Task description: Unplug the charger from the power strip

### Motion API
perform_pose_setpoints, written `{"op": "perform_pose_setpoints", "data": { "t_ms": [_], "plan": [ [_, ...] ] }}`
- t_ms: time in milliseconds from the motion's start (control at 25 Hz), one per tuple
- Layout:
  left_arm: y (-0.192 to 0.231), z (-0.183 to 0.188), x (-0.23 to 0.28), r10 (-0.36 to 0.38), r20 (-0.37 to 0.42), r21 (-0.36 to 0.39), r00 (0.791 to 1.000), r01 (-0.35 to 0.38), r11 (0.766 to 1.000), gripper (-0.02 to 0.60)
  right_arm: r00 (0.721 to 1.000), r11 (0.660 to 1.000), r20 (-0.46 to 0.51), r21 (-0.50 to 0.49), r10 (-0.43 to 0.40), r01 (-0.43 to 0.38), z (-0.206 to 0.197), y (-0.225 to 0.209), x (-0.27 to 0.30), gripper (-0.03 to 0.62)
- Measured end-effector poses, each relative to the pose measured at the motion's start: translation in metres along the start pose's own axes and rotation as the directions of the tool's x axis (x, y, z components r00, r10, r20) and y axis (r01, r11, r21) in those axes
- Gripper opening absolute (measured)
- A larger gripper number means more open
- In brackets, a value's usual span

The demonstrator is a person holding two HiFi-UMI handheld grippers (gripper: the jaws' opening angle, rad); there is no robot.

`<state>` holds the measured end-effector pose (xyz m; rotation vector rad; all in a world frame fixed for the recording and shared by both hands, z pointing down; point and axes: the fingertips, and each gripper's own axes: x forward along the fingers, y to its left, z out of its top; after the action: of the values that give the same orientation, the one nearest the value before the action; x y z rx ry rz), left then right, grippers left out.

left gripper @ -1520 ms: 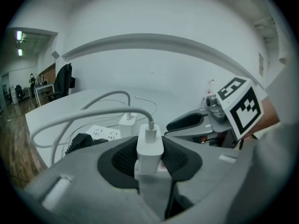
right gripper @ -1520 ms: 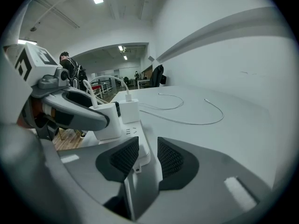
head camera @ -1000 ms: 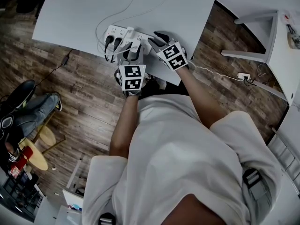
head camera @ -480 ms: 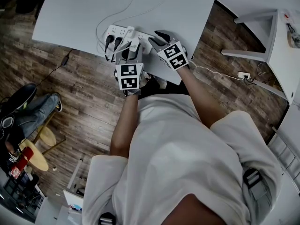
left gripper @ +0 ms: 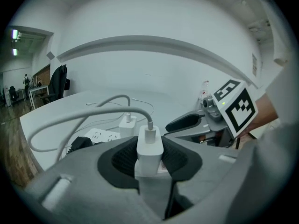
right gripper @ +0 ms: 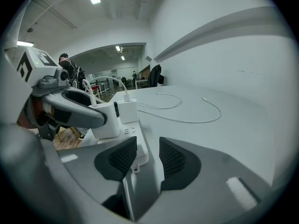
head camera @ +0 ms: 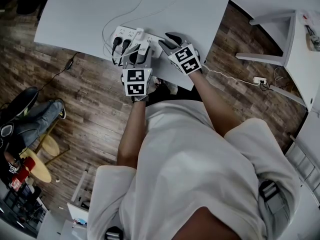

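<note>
The left gripper (head camera: 137,56) is clamped on the white charger (left gripper: 149,146), pads squeezing its two flat sides. The one fresh thing is that its wrist has rolled a touch. In the head view the marker cube sat slightly crooked a second ago and now sits squarer. Otherwise both hands are holding station.

The charger looks to be seated in the power strip (head camera: 120,32) at the near edge of the table (head camera: 200,4), so I'd call that roll a loosening wiggle, with the pull itself not yet done.

At three o'clock of the charger is the right gripper (head camera: 168,41). Its jaws are apart and straddle the strip's end, and the pads don't pinch it as far as I can see. My read is that it's there to pin the strip down while the other hand lifts.

Now the neighbours. A second charger (left gripper: 127,123) is plugged in at about twelve o'clock of the held one. Two black plugs (head camera: 119,44) sit at nine o'clock, close in.

The held charger's own white cable (left gripper: 93,113) arches up and away towards ten o'clock across the table. That loop could drag or snag on the second charger as the first comes up. The left jaw is tight against the black plugs, so a straight pull looks the safest line.
</note>
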<state>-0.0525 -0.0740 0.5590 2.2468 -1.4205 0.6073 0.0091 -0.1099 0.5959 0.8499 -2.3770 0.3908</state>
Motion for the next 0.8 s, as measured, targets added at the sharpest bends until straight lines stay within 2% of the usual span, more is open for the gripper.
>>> {"op": "perform_pose_setpoints", "data": {
  "t_ms": [80,160,320,400,680,800],
  "plan": [
    [0.0017,0.0009,-0.0008,-0.011,0.012,-0.033,1.0,0.011,0.999,0.141,1.0,1.0,0.001,-0.001,-0.001,0.001,0.0008,0.0002,0.0007,0.155],
    [0.0011,0.0013,-0.0011,-0.012,0.003,-0.026,1.0,0.012,1.0,0.141,1.0,1.0,0.001,-0.001,-0.001,0.001,0.0002,0.0005,0.0013,0.156],
    [-0.0056,0.0022,0.0013,0.006,-0.046,0.132,0.999,0.0,0.991,0.141,1.0,1.0,-0.003,0.0,-0.002,0.002,0.0005,0.0007,0.0004,0.158],
    [-0.0066,0.0023,0.0012,0.008,-0.057,0.156,0.998,0.001,0.988,0.143,1.0,1.0,-0.005,-0.001,-0.002,0.002,0.0009,0.0015,0.0003,0.158],
    [-0.0017,0.003,-0.001,-0.019,-0.038,0.076,0.999,0.021,0.997,0.141,1.0,1.0,-0.003,-0.02,-0.002,0.002,0.0015,0.0031,0.001,0.158],
    [0.0005,0.005,-0.0024,-0.038,-0.023,-0.013,0.999,0.038,0.999,0.141,1.0,1.0,-0.006,-0.021,-0.001,0.001,0.0005,0.0028,-0.0004,0.158]
  ]
}}
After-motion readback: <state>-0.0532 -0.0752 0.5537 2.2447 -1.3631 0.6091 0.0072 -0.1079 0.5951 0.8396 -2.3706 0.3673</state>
